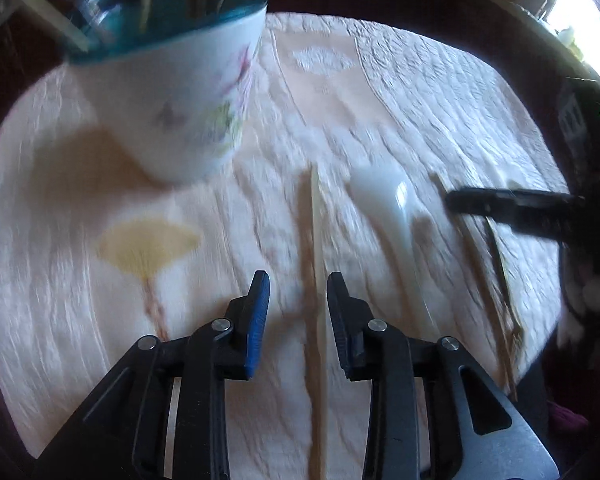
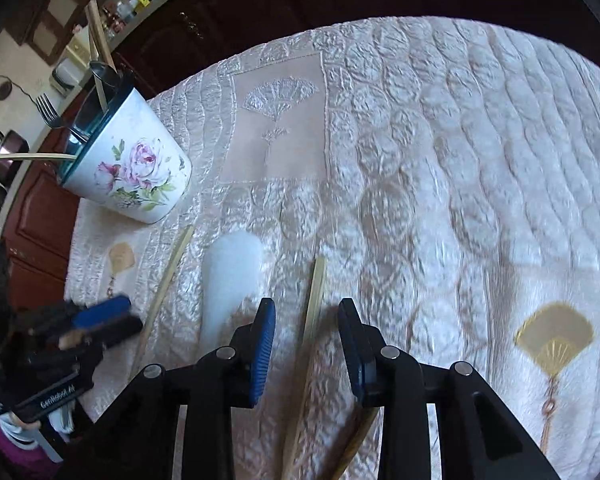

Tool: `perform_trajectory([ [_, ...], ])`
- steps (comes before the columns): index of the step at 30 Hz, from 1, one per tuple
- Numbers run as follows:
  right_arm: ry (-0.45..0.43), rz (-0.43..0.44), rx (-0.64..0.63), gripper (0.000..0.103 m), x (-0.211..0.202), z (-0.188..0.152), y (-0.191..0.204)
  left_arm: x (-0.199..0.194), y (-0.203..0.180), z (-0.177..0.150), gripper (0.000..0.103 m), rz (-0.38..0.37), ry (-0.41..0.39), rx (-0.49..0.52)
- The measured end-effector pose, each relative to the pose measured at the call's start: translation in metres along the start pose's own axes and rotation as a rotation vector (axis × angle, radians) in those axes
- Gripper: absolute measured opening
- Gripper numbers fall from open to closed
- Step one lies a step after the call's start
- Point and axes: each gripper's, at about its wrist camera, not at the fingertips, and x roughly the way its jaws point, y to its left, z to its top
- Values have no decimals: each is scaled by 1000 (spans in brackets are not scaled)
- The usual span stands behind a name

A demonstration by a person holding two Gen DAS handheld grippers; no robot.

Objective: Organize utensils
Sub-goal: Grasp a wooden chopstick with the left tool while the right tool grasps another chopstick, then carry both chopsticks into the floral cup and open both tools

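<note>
Now both the left gripper (image 1: pixel 298 290) and right gripper (image 2: pixel 306 316) tilt steeply downward, partly open, each straddling a chopstick (image 1: pixel 315 240).

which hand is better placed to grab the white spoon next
Probably the left. In its view the white spoon lies just right of the left gripper, whose open jaws straddle a chopstick. The right gripper has a different chopstick between its jaws.

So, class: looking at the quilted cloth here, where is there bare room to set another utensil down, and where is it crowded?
Free: the wide stretch of quilted cloth right of the chopstick lying between the right tongs, out to the gold fan motif. Crowded: the strip from the floral cup down past the white spoon and another chopstick to the left tongs.
</note>
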Motion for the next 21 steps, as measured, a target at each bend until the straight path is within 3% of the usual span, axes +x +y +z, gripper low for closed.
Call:
perform_trajectory([
  [8,5,-23,-19,30,15,17,3,29,-16,44,29,74,-16,38],
  [11,14,-32,-54,15,28,23,15,42,-18,50,28,97,11,50],
  [14,17,-35,-93,8,39,26,24,46,-16,51,14,96,21,50],
  [15,12,-26,-94,8,39,27,26,44,-15,50,5,91,22,51],
  [21,-71,44,-81,7,12,32,37,5,-1,44,4,-29,-24,-5],
])
